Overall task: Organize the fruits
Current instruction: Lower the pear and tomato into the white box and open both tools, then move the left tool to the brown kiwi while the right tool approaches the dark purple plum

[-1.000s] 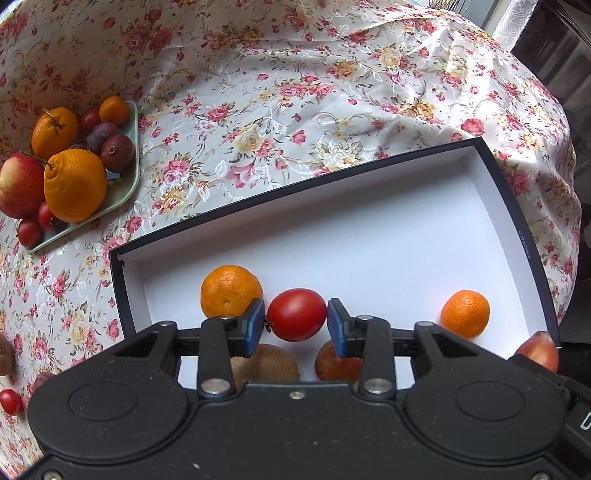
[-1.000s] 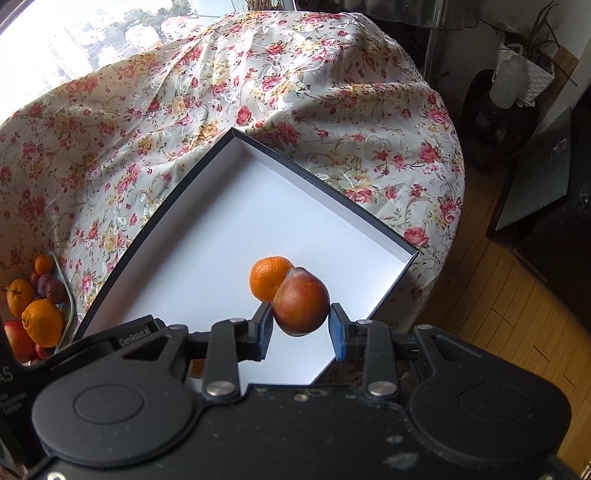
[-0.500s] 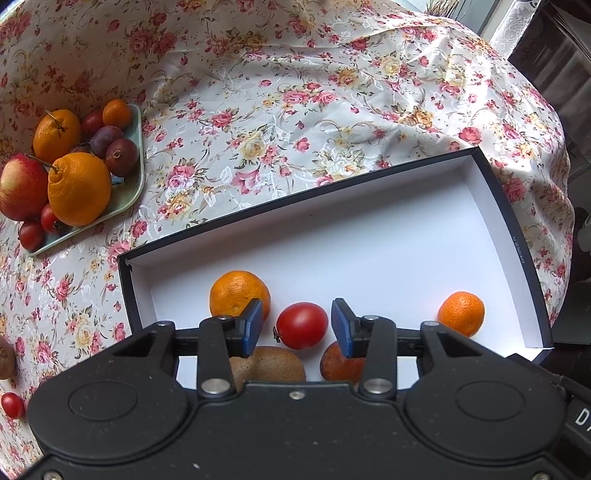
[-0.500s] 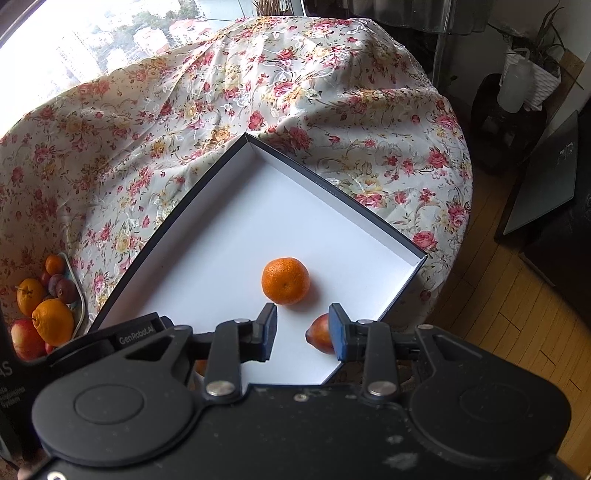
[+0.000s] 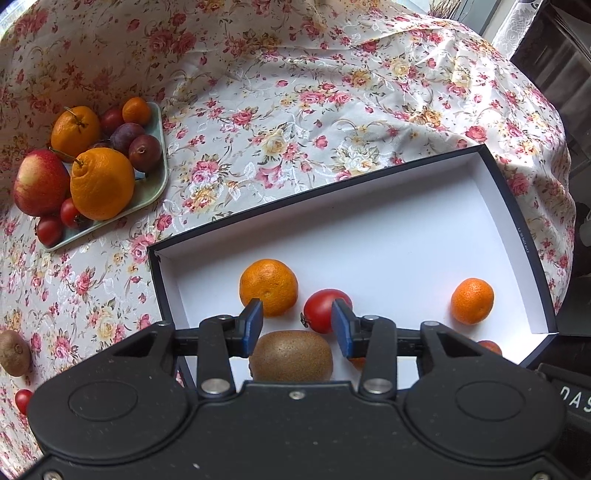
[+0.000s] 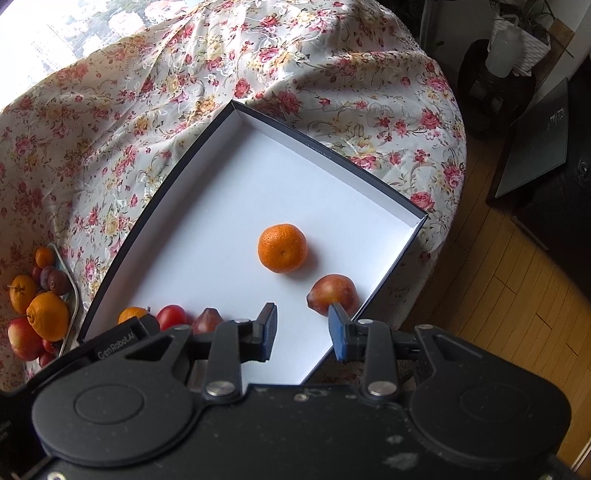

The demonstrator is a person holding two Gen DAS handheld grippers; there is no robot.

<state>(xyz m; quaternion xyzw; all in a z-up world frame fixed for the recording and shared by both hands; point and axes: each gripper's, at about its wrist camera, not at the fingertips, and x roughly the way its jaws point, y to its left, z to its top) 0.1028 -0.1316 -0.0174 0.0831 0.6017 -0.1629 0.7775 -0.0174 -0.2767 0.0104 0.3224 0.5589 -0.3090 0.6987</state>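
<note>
We see the left gripper (image 5: 296, 325) parted, empty, above a kiwi (image 5: 291, 355) and tomato (image 5: 322, 309) in the white box (image 5: 388, 236). Our right gripper (image 6: 302, 331) likewise gapes, holding nothing; a reddish fruit (image 6: 332, 293) lies beside its right finger. More fruit sits on the green tray (image 5: 151, 184).

A home: floral tablecloth (image 5: 295, 92), wooden floor (image 6: 517, 314), potted plant (image 6: 524, 33).

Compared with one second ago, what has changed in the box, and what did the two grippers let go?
The left gripper released the red tomato, which now lies in the box beside the large orange. The right gripper let go the reddish pear; it rests near the small orange. Both jaws stand open and empty. The tray fruits stayed unchanged.
</note>
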